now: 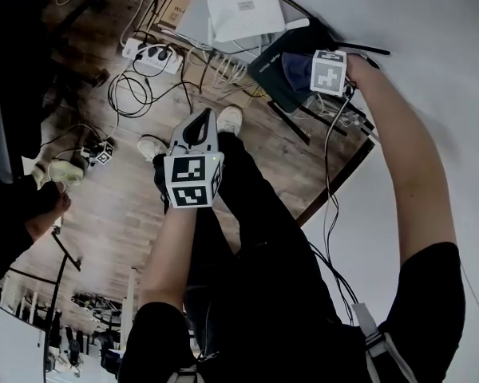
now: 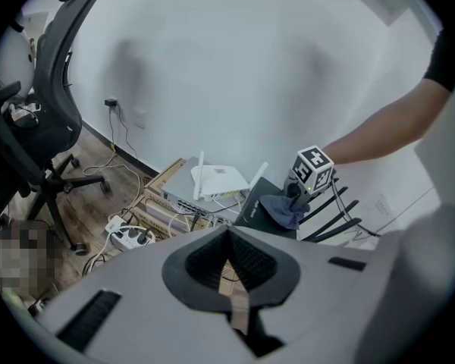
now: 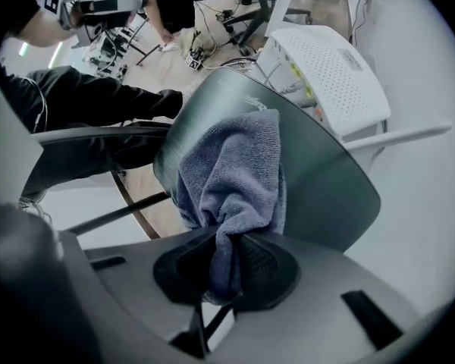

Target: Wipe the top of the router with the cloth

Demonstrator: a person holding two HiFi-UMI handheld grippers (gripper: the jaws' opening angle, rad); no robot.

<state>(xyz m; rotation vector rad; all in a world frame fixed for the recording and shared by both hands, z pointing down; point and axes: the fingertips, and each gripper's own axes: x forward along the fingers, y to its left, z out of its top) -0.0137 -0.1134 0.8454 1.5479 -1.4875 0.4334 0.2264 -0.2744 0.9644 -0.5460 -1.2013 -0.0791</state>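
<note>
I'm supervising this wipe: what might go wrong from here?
The left gripper hangs shut and empty, away from the dark router, so nothing steadies it and a hard stroke might shift it. The cloth is bunched in the right gripper; trailing folds might snag the black antennas.

My right arm out, my left arm held back.
My right gripper reaches forward at full stretch, its jaws clamped on a bunch of the cloth. My left gripper hangs nearer my body, forearm bent in over my legs, jaws pressed together with nothing between them.
</note>
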